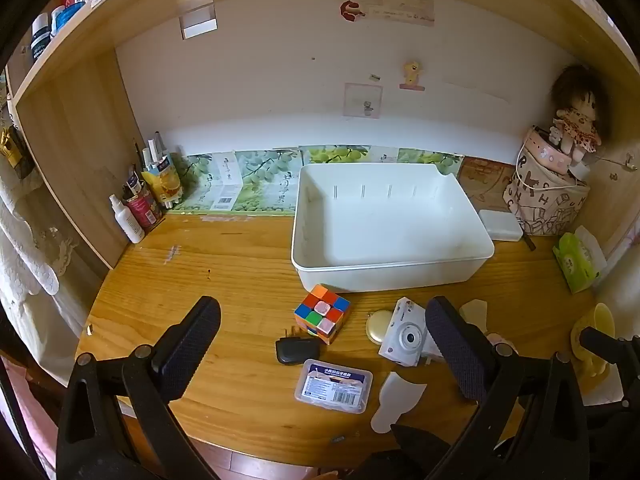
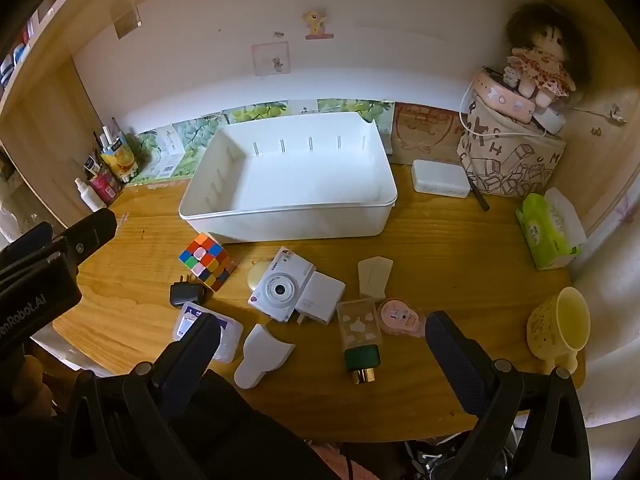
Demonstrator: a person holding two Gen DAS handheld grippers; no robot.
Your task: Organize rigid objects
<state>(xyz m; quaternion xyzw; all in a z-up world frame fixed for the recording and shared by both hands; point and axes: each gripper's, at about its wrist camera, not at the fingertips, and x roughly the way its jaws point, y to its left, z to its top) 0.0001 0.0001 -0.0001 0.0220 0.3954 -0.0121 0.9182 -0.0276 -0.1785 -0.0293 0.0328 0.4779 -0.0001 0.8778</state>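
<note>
White bin (image 1: pixel 384 276), multicoloured cube (image 1: pixel 322 313) beside

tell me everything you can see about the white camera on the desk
The white camera is a small compact that looks plastic, lying on its back with the round silver-ringed lens facing up. It rests on the wooden desk in front of the white bin, overlapping a pale yellow disc and touching a white plug adapter. Neither gripper touches it.

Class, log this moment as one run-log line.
left gripper: open, hovering | right gripper: open, hovering | white bin: empty | cube, camera: on desk
</note>
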